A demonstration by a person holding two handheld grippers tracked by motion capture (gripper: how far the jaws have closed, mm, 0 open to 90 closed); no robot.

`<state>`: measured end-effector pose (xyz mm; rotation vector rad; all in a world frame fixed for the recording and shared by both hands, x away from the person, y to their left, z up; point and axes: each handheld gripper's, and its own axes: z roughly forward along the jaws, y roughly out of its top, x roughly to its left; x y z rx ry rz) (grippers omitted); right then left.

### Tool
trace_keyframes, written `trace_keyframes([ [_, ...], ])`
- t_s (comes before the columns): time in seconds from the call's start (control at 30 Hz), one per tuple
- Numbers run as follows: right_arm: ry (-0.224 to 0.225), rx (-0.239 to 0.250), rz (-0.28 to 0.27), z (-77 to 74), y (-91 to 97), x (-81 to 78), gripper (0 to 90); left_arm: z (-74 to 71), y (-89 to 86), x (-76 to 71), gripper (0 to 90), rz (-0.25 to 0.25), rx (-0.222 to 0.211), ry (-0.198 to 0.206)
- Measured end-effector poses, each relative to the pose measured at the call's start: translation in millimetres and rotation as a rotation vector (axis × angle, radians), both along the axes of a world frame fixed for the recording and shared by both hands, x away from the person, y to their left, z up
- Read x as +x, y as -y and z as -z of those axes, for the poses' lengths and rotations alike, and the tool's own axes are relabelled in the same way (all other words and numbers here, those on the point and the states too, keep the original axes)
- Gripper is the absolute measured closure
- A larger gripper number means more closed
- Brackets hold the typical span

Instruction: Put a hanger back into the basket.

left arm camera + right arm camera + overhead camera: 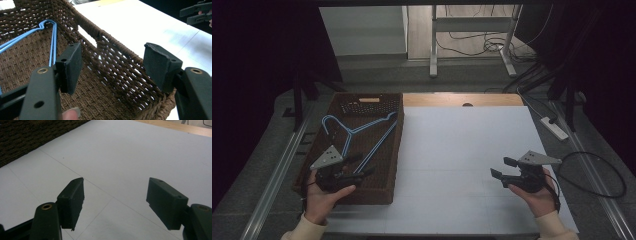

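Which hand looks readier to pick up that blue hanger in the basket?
Likely the left: its claw hangs open over the brown basket near the blue hanger, while the right claw sits open over the white tabletop.

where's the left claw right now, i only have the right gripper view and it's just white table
Observer: The left claw hangs over the near end of the brown woven basket, at the left of the table.
Operator: anything in the basket
Observer: Blue wire hangers lie on its floor, hooks toward the far end.
Operator: is the left claw on them yet
Observer: No. In the left gripper view its jaws stand wide open around the basket's right wall, with nothing gripped; the hangers lie beyond its left pad.
Operator: and mine
Observer: The right claw is open too, empty, above the bare white tabletop at the right.
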<state>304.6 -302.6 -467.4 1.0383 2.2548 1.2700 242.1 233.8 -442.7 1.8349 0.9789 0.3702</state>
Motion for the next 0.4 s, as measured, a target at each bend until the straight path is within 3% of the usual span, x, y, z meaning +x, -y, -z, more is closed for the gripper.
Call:
trace_keyframes([
  [0.4, 0.005, -0.011, -0.009, 0.6, -2.4, 0.3, 31.3, -1.0, -0.3, -1.4, 32.5, -0.002, -0.003, 0.011],
])
